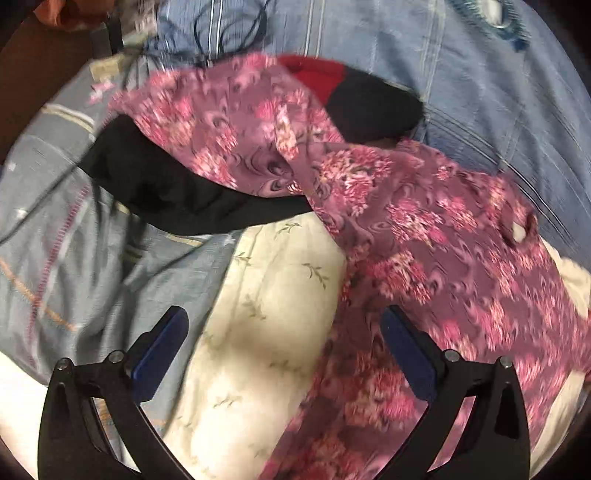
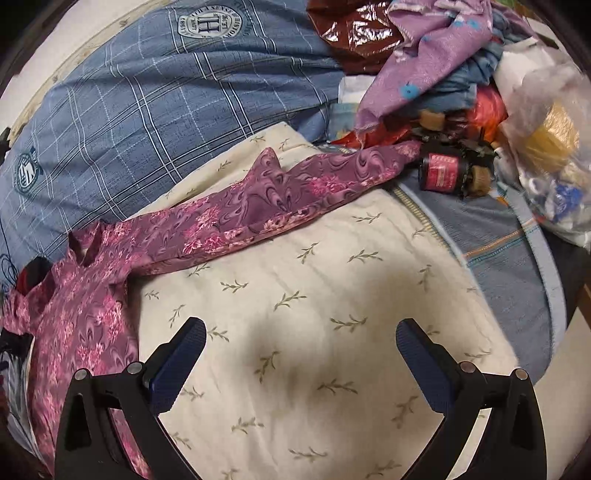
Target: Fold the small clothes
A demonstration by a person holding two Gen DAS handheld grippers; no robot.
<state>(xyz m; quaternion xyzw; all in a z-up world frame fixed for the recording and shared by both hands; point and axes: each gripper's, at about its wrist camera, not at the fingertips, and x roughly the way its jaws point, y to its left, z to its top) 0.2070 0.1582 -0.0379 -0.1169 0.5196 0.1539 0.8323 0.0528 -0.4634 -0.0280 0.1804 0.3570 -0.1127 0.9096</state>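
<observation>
A purple garment with pink flowers (image 1: pixel 424 236) lies spread over a cream quilt with a leaf print (image 1: pixel 266 295). In the left wrist view it drapes over a black cloth (image 1: pixel 159 184) and a red and black piece (image 1: pixel 332 81). My left gripper (image 1: pixel 284 325) hovers open above the quilt, its right finger over the garment's edge. In the right wrist view the garment (image 2: pixel 229 221) stretches from the lower left to the upper right, one long sleeve reaching out. My right gripper (image 2: pixel 301 336) is open over bare quilt (image 2: pixel 314 295), holding nothing.
A blue checked blanket (image 2: pixel 147 110) lies behind the quilt. At the right sits a pile: lilac cloth (image 2: pixel 424 55), a shiny brown bag (image 2: pixel 354 33), a red-labelled can (image 2: pixel 441 171), and a clear plastic bag (image 2: pixel 546 147). A grey-blue cover (image 1: pixel 55 240) lies at left.
</observation>
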